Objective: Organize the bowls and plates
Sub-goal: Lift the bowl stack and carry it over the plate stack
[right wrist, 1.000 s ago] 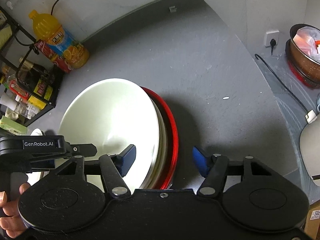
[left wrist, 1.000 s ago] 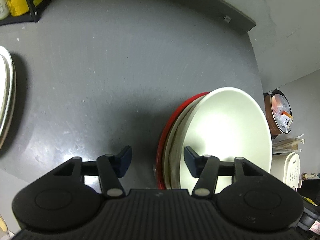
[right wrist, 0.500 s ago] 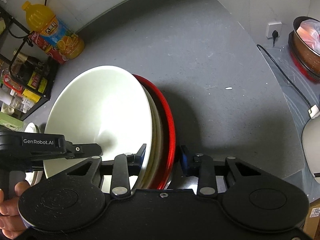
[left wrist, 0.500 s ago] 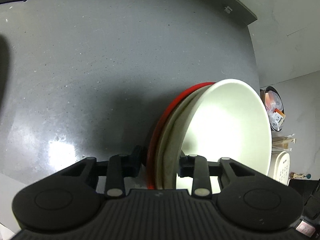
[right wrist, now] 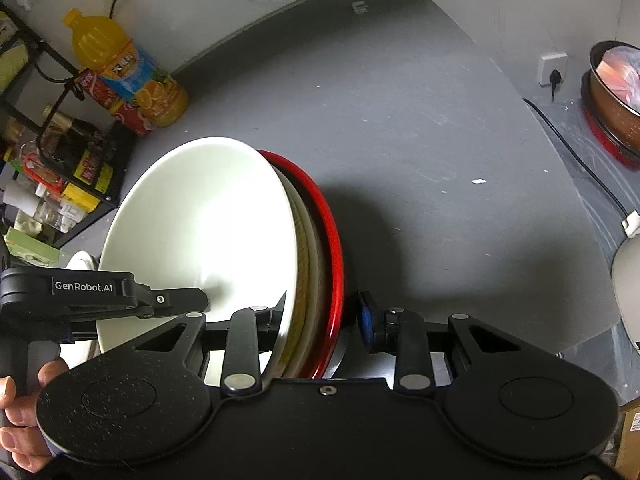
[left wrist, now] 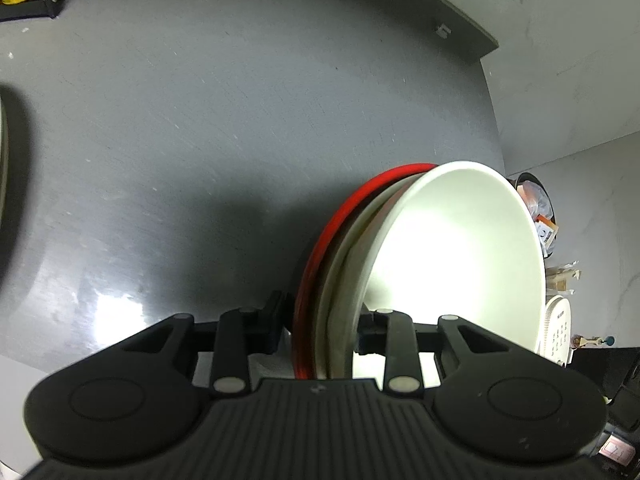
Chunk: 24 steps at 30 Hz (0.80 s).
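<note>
The stack of plates [left wrist: 340, 280] is clamped at its rim by the left gripper [left wrist: 318, 332] and, opposite, the right gripper [right wrist: 320, 320], probably so both hands share its weight while the white plate [right wrist: 200, 232] on top stays level, the counter [left wrist: 240, 120] bare toward twelve o'clock.

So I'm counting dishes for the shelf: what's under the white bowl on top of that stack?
Under the white bowl sit a cream plate and, lowest, a red plate. Only their rims show; the bowl covers their faces, so any thinner dish between them can't be ruled out.

Both my grippers, pointed steeply down, jaws just closed.
My left gripper [left wrist: 318, 330] clamps the stacked dishes [left wrist: 400, 264] at one edge; my right gripper [right wrist: 322, 320] clamps the opposite edge; my left hand [right wrist: 20, 420] grasps its handle.
</note>
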Tool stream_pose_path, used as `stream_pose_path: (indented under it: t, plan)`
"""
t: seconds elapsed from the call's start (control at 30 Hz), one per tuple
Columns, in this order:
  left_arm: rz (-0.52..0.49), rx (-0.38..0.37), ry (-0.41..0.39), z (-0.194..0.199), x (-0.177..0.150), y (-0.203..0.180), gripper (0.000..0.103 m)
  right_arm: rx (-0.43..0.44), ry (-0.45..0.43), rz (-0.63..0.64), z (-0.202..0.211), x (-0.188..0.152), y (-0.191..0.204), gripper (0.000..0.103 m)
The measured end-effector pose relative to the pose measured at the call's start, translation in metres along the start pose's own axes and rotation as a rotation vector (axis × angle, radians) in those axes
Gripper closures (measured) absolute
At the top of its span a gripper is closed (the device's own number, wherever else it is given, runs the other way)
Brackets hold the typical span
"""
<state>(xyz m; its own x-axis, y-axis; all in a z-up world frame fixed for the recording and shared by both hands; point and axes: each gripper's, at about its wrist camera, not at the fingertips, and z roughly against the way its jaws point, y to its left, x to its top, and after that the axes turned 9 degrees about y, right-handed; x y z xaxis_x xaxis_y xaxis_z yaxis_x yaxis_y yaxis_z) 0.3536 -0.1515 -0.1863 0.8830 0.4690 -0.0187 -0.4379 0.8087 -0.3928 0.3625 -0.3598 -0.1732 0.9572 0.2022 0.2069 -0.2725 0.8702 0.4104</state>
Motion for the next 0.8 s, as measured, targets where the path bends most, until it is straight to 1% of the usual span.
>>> stream_pose_path:
  t: [0.3, 0.4, 0.63, 0.8]
  plan:
    - [0.021, -0.008, -0.027, 0.034, 0.000, 0.034, 0.072, 0.034, 0.002, 0.020, -0.006, 0.004, 0.032, 0.072]
    - [0.032, -0.011, -0.034, 0.050, -0.003, 0.051, 0.072, 0.043, 0.002, 0.031, -0.008, 0.007, 0.048, 0.072]
    - [0.049, -0.017, -0.059, 0.081, 0.002, 0.087, 0.072, 0.070, 0.003, 0.051, -0.011, 0.010, 0.085, 0.072]
    - [0.057, -0.024, -0.078, 0.100, 0.006, 0.111, 0.072, 0.069, -0.010, 0.071, -0.013, 0.010, 0.116, 0.072]
